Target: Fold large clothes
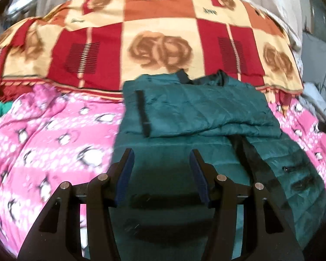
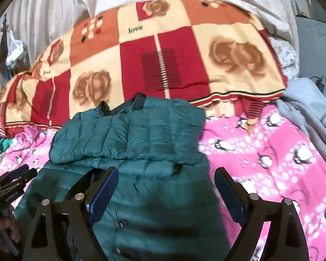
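Note:
A dark green quilted jacket (image 1: 197,117) lies flat on a pink penguin-print blanket (image 1: 54,143), with a sleeve folded across its upper part. My left gripper (image 1: 160,158) hovers above the jacket's lower left part, open, nothing between its blue pads. In the right wrist view the same jacket (image 2: 130,134) fills the middle. There my right gripper (image 2: 166,171) is open wide over the jacket's right edge and holds nothing. The left gripper (image 2: 10,180) shows at the far left of that view, in a person's hand.
A red, orange and cream patchwork blanket (image 2: 163,65) covers the back of the bed. A grey cloth (image 2: 310,113) is heaped at the right. White fabric (image 2: 76,0) hangs behind. Green and purple cloth (image 2: 0,148) lies at the left edge.

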